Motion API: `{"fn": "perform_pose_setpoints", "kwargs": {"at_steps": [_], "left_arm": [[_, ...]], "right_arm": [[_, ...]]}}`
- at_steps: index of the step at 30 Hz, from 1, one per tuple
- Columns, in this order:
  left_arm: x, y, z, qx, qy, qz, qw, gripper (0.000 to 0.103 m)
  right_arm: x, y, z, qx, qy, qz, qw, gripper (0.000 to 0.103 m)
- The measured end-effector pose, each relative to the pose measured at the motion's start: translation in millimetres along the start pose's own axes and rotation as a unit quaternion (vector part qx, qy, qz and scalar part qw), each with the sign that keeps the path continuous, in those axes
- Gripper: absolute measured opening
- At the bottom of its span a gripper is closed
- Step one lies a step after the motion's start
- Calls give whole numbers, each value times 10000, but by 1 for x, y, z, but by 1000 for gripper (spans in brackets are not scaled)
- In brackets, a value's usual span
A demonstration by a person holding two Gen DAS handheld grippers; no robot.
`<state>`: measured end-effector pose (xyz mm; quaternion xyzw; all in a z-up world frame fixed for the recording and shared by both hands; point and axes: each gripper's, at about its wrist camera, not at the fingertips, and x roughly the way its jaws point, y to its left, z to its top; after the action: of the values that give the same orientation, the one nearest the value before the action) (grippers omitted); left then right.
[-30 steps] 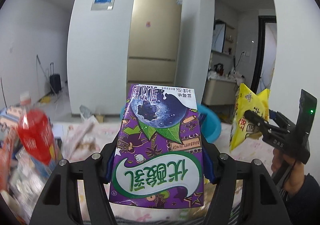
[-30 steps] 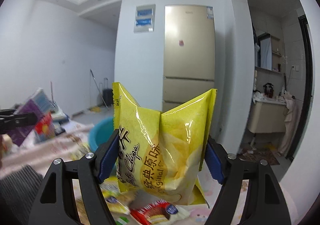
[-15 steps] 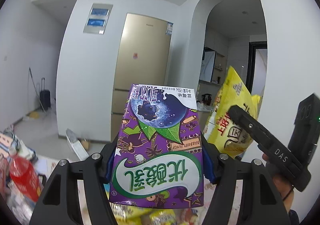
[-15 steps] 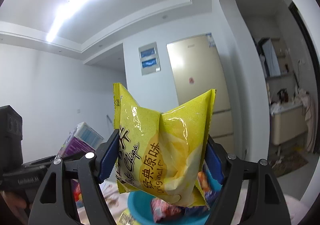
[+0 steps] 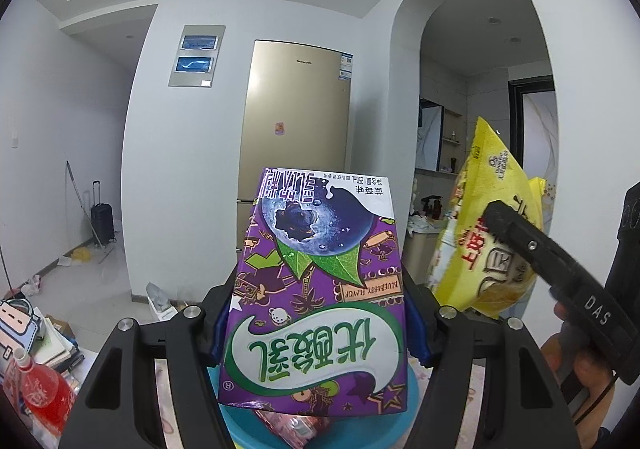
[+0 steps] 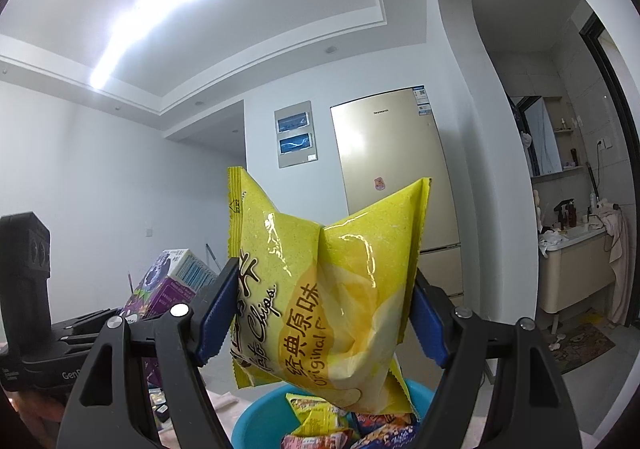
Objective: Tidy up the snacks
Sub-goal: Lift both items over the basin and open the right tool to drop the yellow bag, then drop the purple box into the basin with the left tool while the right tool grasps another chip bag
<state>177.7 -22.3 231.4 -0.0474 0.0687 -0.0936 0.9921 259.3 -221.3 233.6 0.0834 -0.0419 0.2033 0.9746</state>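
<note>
Beyond both grippers, a gold fridge against a white wall, an arched doorway to its right. Lower down, a blue basin with small snack packets inside, sitting directly under the raised items. Clamped in the left gripper — a purple drink carton, printed face upside down, blue pads pressed on both its sides, held up above the basin. Clamped in the right gripper — a yellow chip bag, pinched at its middle so the top corners flare outward, also hanging over the basin. Side by side in the air, carton and bag, close but apart. At lower left of the left view, a red bottle beside stacked clutter.
</note>
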Motion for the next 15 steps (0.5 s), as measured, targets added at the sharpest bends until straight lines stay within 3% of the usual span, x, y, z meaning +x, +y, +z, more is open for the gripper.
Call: {"fn": "perform_pose_setpoints", "kwargs": {"at_steps": [8, 15], "left_arm": [[54, 26, -25, -237, 459, 46, 9987, 69], [94, 35, -51, -229, 1070, 182, 9938, 69]], "right_arm": [[24, -19, -32, 138, 166, 153, 9997, 76], [54, -37, -67, 337, 822, -53, 9960, 76]]}}
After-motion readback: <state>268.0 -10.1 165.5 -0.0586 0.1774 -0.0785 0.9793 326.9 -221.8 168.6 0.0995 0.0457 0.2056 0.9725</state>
